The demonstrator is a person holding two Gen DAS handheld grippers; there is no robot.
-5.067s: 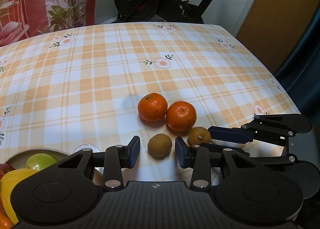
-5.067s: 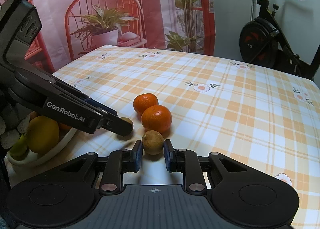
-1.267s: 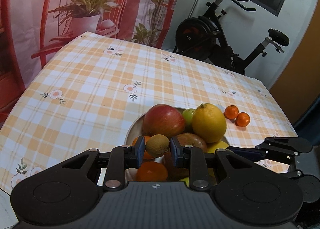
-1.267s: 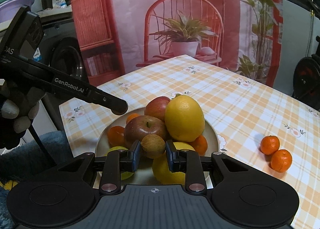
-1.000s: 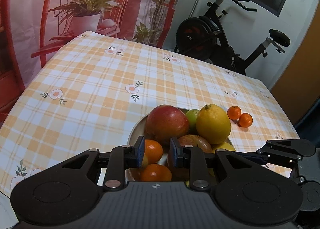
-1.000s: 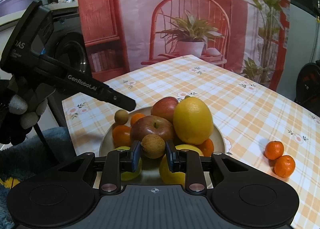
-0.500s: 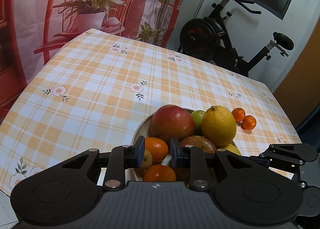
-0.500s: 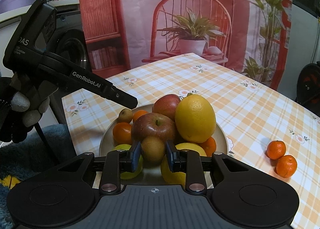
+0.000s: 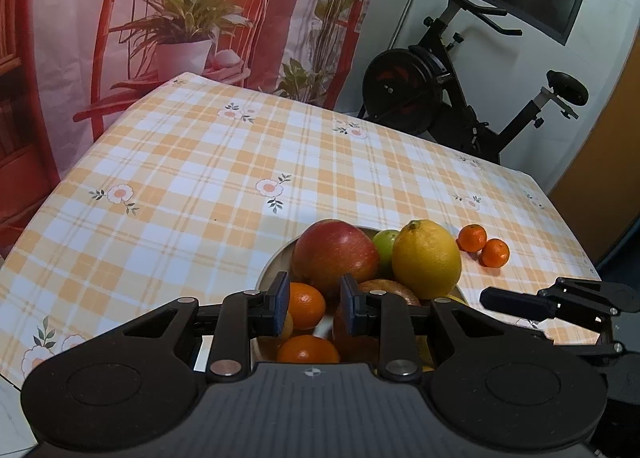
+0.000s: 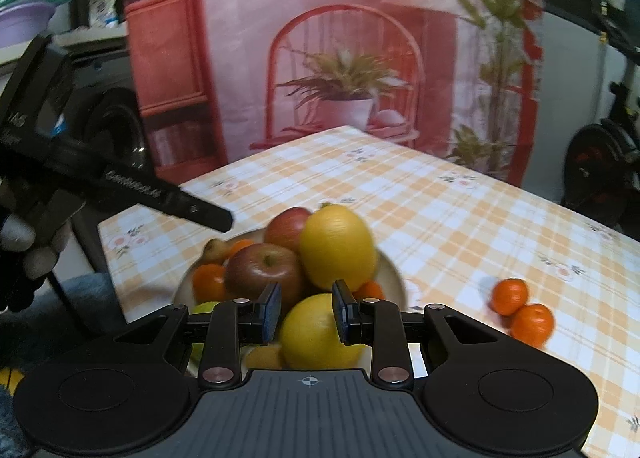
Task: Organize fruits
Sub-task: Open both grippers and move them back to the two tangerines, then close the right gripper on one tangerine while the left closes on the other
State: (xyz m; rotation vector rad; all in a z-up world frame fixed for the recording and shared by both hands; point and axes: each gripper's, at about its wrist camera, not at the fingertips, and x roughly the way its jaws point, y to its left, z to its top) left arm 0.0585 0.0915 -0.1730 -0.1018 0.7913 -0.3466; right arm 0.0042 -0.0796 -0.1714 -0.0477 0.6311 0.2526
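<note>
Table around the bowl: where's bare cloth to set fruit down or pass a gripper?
Free: the wide stretch of tablecloth beyond and left of the bowl, up to the far edge, and the strip between the bowl and the two mandarins. Crowded: the bowl itself, piled high with the lemon and red apple on top.

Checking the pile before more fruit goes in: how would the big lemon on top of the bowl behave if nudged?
The lemon sits high on the pile, leaning on the red apple, so a nudge would probably roll it. Its rounded oval shape suggests it could tumble over the bowl rim. It looks firm, not fragile.
</note>
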